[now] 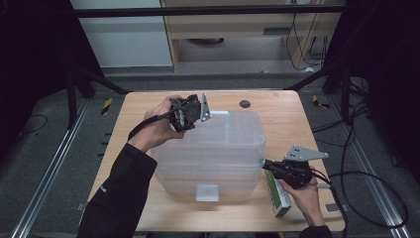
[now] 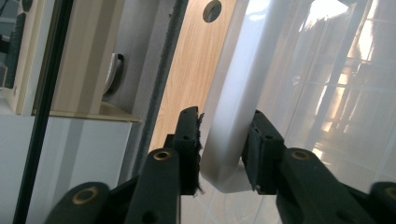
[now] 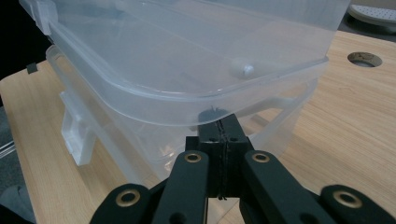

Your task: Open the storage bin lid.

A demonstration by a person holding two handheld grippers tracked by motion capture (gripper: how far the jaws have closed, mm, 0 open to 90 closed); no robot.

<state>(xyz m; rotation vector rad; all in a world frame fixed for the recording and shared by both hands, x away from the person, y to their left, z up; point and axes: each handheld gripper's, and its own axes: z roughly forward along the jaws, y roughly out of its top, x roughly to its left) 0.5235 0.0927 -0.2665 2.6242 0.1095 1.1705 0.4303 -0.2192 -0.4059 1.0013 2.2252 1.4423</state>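
Observation:
A clear plastic storage box point(image 1: 213, 158) with a clear lid point(image 3: 187, 56) stands in the middle of the wooden table point(image 1: 143, 106). My left gripper point(image 1: 210, 115) is at the box's far left corner. Its jaws straddle the white latch point(image 2: 233, 93) on that end, with the pads close beside it and only a thin gap showing. I read them as open. My right gripper point(image 1: 266, 164) is at the box's near right corner. Its jaws point(image 3: 219, 123) are shut with nothing between them, and the tips sit just under the lid's rim point(image 3: 261, 88).
A second white latch point(image 1: 207, 192) hangs on the box's near side. A long green and white carton point(image 1: 277, 194) lies on the table under my right hand. A round hole point(image 1: 244, 103) sits near the table's far edge. Cables trail off to the right.

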